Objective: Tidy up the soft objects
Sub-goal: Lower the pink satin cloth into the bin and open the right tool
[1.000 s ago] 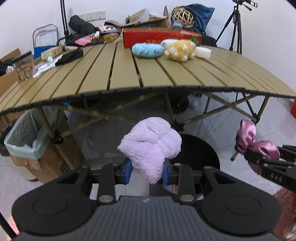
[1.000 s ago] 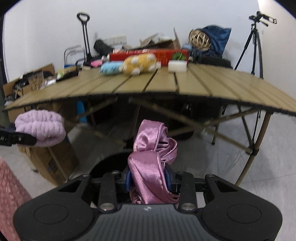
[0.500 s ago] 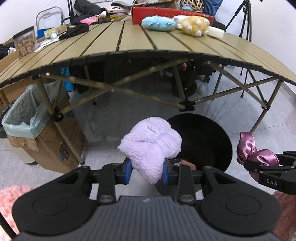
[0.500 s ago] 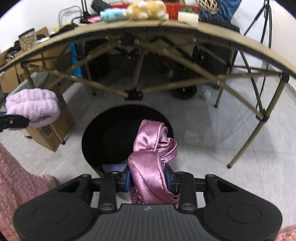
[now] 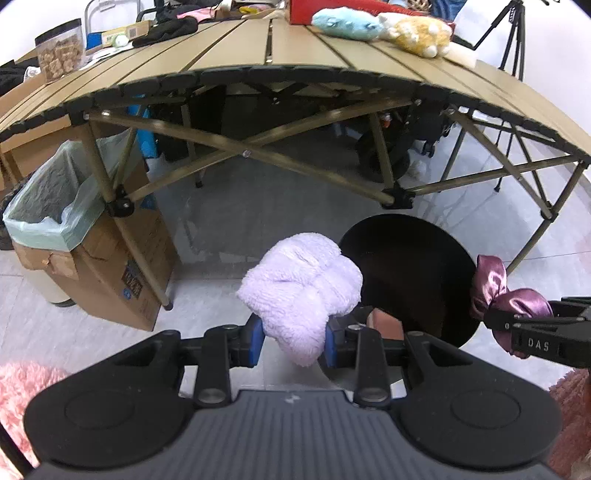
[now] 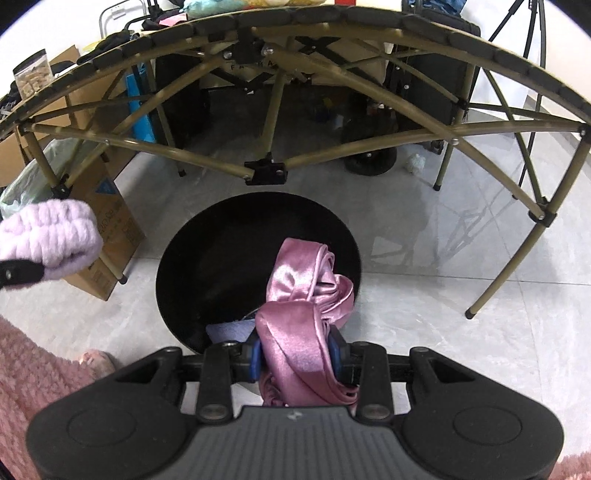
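Left gripper (image 5: 293, 341): black plastic, blue pads; jaws closed tight on the fleece, which bulges out in front and hangs a little below them.
Fleece (image 5: 301, 291): lilac, fluffy, bunched into soft ridged lobes; held in the air beside the left rim of the bin.
Right gripper (image 6: 295, 352): same build; jaws closed on the satin, pads pressing both its sides.
Satin (image 6: 303, 306): pink, glossy, smooth, folded and twisted into loops; it rises ahead of the jaws over the bin's near right edge, with a tail hanging behind them.
Bin (image 6: 207, 251): round, black, open-topped, on the floor below both grippers; a bluish piece and something reddish lie inside near its front.
Writing: "DAS" on the right gripper's finger, seen from the left wrist; print on the box too small to read.
Table (image 5: 236, 48): tan slats, black edge caps, crossed olive tube legs.
Toys: blue plush (image 5: 343, 24) and yellow plush (image 5: 423, 33) on the table's far side.
Box (image 5: 110, 273): brown cardboard, lined with a pale green bag.
Floor (image 6: 424, 295): grey glossy tiles.
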A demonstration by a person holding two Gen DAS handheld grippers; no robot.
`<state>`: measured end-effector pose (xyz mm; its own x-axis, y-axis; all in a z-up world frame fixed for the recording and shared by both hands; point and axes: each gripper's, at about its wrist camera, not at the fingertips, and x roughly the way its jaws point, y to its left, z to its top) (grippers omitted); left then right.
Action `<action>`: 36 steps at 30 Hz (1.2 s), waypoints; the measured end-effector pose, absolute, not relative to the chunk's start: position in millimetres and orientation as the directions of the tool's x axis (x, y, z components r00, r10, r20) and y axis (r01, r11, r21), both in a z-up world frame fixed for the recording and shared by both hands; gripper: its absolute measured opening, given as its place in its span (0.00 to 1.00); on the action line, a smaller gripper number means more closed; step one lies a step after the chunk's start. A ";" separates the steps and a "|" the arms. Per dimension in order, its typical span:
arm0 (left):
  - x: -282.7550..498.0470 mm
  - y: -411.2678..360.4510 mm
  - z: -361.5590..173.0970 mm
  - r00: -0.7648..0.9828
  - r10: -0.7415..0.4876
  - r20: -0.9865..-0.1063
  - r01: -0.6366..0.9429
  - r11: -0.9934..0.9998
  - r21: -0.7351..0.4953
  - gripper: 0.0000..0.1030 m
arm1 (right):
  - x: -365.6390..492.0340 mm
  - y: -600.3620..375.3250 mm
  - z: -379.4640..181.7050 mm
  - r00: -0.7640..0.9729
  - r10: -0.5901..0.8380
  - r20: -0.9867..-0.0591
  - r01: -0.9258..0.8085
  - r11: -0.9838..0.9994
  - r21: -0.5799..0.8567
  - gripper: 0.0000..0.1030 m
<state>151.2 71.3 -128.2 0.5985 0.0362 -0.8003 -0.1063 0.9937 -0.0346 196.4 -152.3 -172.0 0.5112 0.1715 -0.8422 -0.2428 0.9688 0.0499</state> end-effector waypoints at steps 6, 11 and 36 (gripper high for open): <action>153.5 74.2 -132.7 0.575 0.055 -0.816 -0.131 0.991 -0.025 0.31 | 209.7 -135.4 -175.1 0.493 0.188 -0.849 -0.261 0.963 0.062 0.32; 156.2 79.3 -135.6 0.558 0.062 -0.828 -0.150 0.988 -0.027 0.31 | 221.2 -122.4 -177.8 0.483 0.197 -0.853 -0.270 0.960 0.069 0.32; 158.1 85.5 -139.5 0.538 0.054 -0.841 -0.161 0.986 -0.039 0.31 | 246.5 -107.8 -184.5 0.482 0.150 -0.863 -0.201 0.978 0.058 0.98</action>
